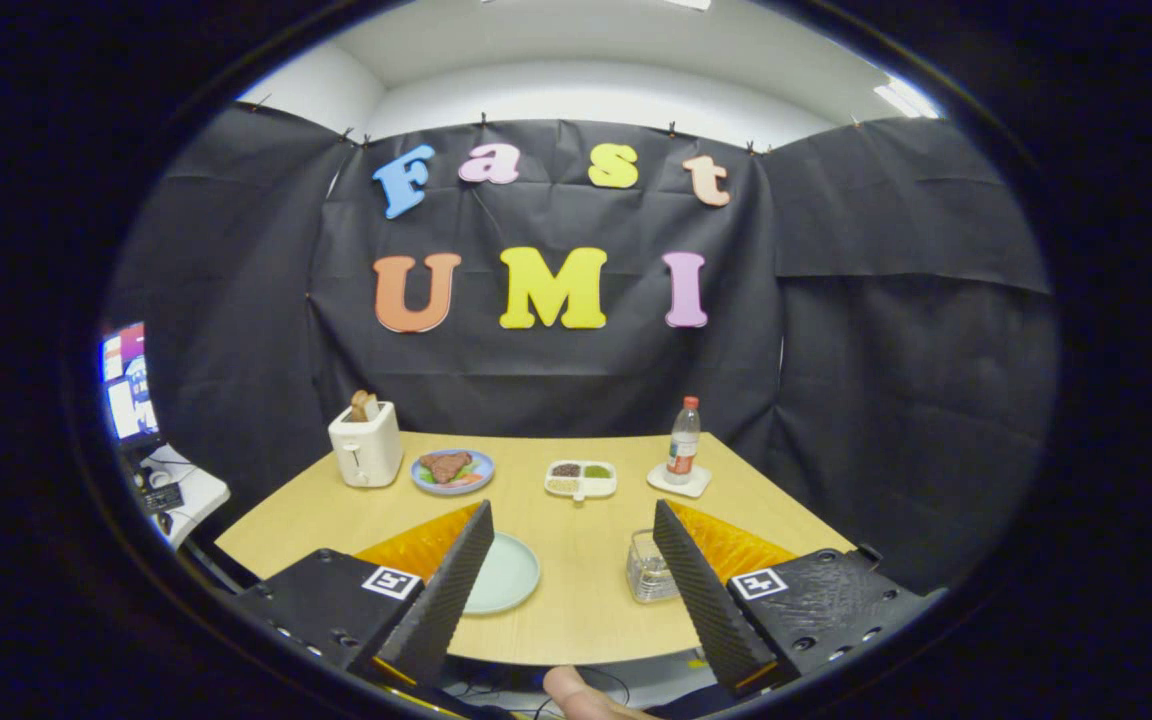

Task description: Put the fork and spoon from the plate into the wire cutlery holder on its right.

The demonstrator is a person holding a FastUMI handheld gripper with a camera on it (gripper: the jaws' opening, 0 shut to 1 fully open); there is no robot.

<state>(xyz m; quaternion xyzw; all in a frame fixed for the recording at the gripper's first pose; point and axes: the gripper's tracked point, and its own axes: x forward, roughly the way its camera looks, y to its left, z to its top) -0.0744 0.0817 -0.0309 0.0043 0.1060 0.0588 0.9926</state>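
My gripper (573, 510) is open, its two fingers spread wide above the near part of a wooden table (576, 610), with nothing between them. A pale green plate (508, 575) lies just right of the left finger (441, 600), which hides its left part; the visible part of the plate is bare. The wire cutlery holder (644, 568) stands to the plate's right, half covered by the right finger (706, 600). I cannot make out a fork or a spoon.
Along the table's far side stand a white toaster (366, 450) with bread in it, a blue plate of food (452, 470), a white divided dish (581, 479) and a bottle (682, 440) on a coaster. A monitor (126, 385) sits left of the table. A fingertip (576, 695) shows below the table's near edge.
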